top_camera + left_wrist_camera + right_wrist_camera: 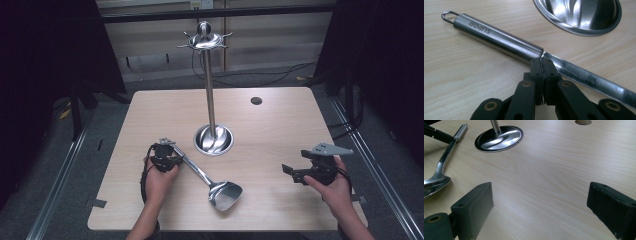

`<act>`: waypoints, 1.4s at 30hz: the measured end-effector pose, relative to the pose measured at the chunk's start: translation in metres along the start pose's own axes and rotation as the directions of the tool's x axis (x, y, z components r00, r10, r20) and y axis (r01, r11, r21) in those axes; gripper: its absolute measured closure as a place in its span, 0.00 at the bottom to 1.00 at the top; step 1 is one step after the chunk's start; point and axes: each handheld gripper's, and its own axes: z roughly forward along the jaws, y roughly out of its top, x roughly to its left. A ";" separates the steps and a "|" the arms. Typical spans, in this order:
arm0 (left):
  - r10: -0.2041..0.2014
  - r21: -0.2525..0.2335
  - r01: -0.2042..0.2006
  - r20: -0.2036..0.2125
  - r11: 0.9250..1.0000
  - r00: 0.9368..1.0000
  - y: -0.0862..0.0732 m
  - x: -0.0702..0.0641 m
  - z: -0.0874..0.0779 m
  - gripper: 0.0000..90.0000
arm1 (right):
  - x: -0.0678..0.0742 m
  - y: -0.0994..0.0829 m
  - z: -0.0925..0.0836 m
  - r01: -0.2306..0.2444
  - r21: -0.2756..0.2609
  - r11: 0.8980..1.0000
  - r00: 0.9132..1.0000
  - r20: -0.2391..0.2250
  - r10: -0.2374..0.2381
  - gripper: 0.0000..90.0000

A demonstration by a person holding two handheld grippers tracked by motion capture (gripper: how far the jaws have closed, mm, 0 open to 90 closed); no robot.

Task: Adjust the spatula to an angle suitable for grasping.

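While my left tool (541, 61) is clenched, its jaws pressed together with their tips against the ladle (202, 175) just where the round handle meets the flat shank, I cannot tell whether they pinch any metal or merely touch it. That spot suits a lift, I judge: the handle's shoulder would stop the tips sliding. The ladle lies flat on the tabletop (280, 120), its bowl toward four o'clock from my left tool and its hanging loop (448, 16) at the far handle end, left free for a hook. At one o'clock stands the rack (209, 95), its dished base (584, 17) near the handle and its hooked crown high above. My right tool (299, 172) hovers released at three o'clock, jaws wide apart and holding nothing, well apart from the ladle and probably waiting to steady it.
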 end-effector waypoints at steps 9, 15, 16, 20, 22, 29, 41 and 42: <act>-0.047 -0.007 0.047 -0.002 0.999 0.999 0.011 -0.001 0.008 0.95 | 0.000 0.000 0.001 0.002 0.000 1.000 1.000 -0.005 -0.002 0.07; -0.078 0.000 0.078 -0.007 0.997 0.997 0.019 -0.002 0.017 0.93 | 0.002 0.000 0.001 0.002 -0.001 1.000 1.000 -0.007 -0.002 0.07; -0.078 0.000 0.078 -0.007 0.997 0.997 0.019 -0.002 0.017 0.93 | 0.002 0.000 0.001 0.002 -0.001 1.000 1.000 -0.007 -0.002 0.07; -0.098 0.004 0.098 0.001 0.995 0.995 0.023 -0.003 0.021 0.91 | 0.001 0.000 0.001 -0.002 -0.002 1.000 1.000 -0.008 0.002 0.07; -0.105 0.005 0.105 0.006 0.994 0.994 0.024 -0.003 0.022 0.90 | 0.000 0.000 0.001 0.000 -0.001 1.000 1.000 -0.007 0.000 0.07; -0.119 0.017 0.119 0.000 0.993 0.993 0.029 -0.004 0.025 0.89 | 0.002 0.001 0.002 0.004 -0.003 1.000 1.000 -0.012 -0.004 0.07; -0.311 0.079 0.311 -0.016 0.947 0.950 0.045 -0.010 0.021 0.51 | 0.002 0.001 0.002 -0.001 -0.001 1.000 1.000 -0.015 0.001 0.07; -0.320 0.085 0.320 -0.016 0.944 0.947 0.046 -0.012 0.022 0.51 | 0.002 0.001 0.002 -0.001 -0.001 1.000 1.000 -0.015 0.001 0.07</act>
